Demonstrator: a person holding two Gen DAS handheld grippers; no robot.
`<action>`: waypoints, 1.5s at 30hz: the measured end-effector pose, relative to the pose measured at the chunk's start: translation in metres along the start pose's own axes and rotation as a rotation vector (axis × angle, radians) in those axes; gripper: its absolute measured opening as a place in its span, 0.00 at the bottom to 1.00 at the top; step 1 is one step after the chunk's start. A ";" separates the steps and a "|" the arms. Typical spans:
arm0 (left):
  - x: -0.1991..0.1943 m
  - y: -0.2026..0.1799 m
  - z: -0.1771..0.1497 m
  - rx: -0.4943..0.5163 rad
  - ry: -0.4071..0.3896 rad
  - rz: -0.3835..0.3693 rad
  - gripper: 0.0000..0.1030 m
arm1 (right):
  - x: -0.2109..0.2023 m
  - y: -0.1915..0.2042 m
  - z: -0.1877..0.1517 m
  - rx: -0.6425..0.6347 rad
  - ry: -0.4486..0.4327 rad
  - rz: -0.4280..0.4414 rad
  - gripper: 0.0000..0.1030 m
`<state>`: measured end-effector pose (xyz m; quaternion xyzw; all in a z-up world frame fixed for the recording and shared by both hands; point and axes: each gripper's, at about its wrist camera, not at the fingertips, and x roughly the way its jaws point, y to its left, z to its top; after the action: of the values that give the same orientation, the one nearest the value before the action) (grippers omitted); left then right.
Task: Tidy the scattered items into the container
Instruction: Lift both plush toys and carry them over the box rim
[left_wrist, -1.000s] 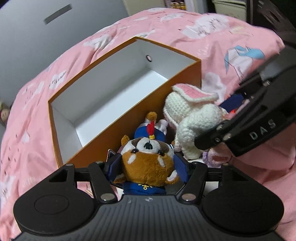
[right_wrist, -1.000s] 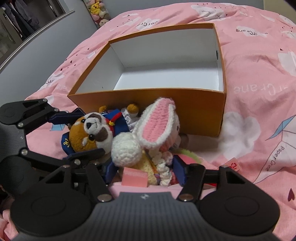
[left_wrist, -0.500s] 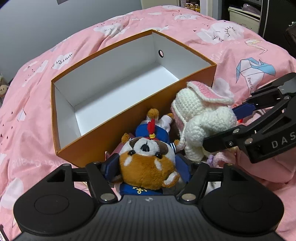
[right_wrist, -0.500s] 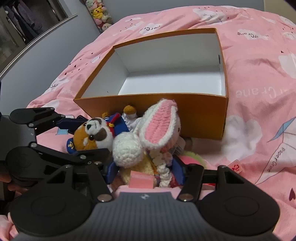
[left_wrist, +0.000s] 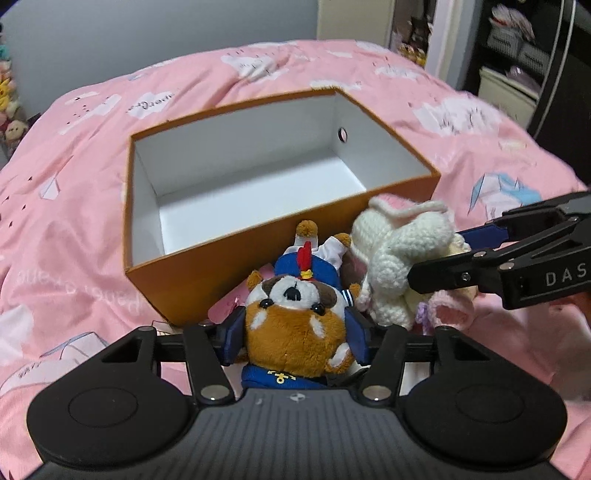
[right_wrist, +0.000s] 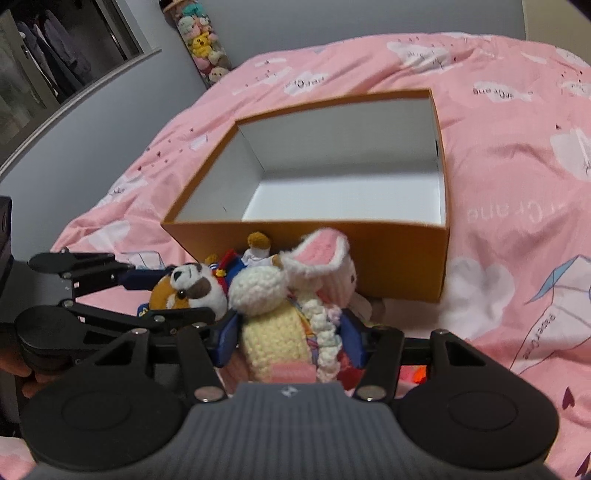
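Box (left_wrist: 207, 280) nearer; hole (left_wrist: 342, 133) left-view only.

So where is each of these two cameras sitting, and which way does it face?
Left wrist: on the left gripper, looking along its fingers at the dog plush and orange box; right gripper at right.
Right wrist: on the right gripper, facing the crochet bunny; left gripper at left.
Shared: box, both toys, pink bedspread.
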<state>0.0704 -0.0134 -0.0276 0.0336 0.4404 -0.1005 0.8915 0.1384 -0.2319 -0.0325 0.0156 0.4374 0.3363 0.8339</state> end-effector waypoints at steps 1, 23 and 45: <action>-0.005 0.001 0.000 -0.010 -0.011 -0.004 0.62 | -0.002 0.002 0.001 -0.004 -0.008 0.003 0.57; -0.068 0.030 0.031 -0.164 -0.247 0.007 0.62 | -0.039 0.028 0.047 -0.057 -0.216 0.063 0.55; -0.007 0.083 0.068 -0.243 -0.239 0.058 0.62 | 0.057 0.015 0.105 -0.003 -0.254 0.018 0.55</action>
<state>0.1364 0.0590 0.0166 -0.0737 0.3390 -0.0240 0.9376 0.2308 -0.1592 -0.0040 0.0605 0.3275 0.3396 0.8796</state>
